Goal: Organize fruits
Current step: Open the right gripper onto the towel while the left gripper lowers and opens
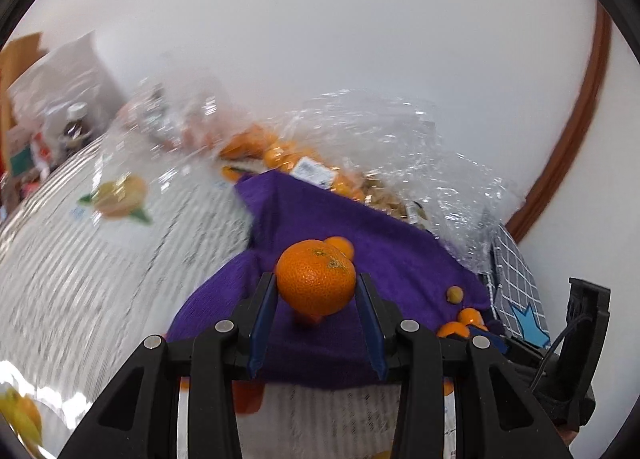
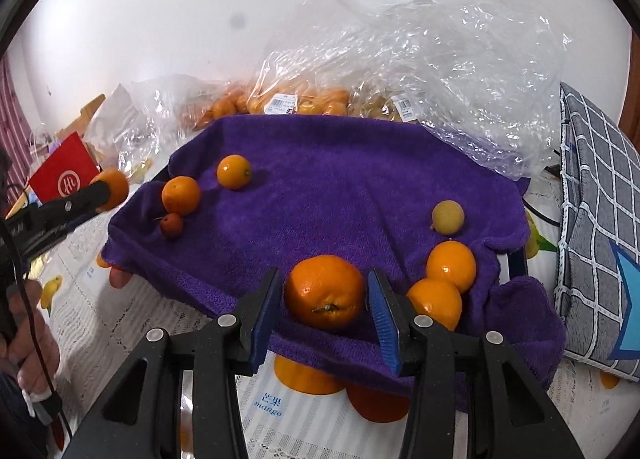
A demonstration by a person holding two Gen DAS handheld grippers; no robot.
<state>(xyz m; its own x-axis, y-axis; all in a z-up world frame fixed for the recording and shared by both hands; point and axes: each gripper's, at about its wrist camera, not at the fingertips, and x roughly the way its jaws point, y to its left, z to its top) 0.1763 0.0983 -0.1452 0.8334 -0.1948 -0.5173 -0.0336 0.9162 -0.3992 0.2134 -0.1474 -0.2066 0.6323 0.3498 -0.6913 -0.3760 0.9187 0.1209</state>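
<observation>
- The left tongs (image 1: 316, 291) clamp a mandarin (image 1: 316, 283) between their blue pads; it sits at the fingertips, stem scar up, lifted clear of the purple towel (image 1: 360, 235) spread beyond and below the tips.
- In the right wrist view the same tongs reach in from the far left with the mandarin (image 2: 114, 187) at their tip, held beside the towel's left edge.
- The right tongs (image 2: 324, 295) stand narrowed around a second orange (image 2: 325, 291) that rests on the towel's (image 2: 340, 179) near edge; the left pad touches its side, while a thin gap shows at the right pad, so I cannot tell if the grip is firm.
- Just right of those tongs two smaller oranges (image 2: 451, 265) lie touching one another, and beyond them sits a pale yellow fruit (image 2: 448, 217).
- Ahead and to the left lie two more small oranges (image 2: 181, 195) near each other, with a little dark red fruit (image 2: 172, 225) touching the nearer one.
- Past the towel's far edge, straight ahead of the right tongs, crumpled clear plastic bags (image 2: 440, 59) hold more oranges and carry white price labels.
- To the right of the tongs lies a grey checked cloth (image 2: 600, 219).
- Under the towel lies a pale tablecloth (image 2: 120, 331) printed with fruit pictures.
</observation>
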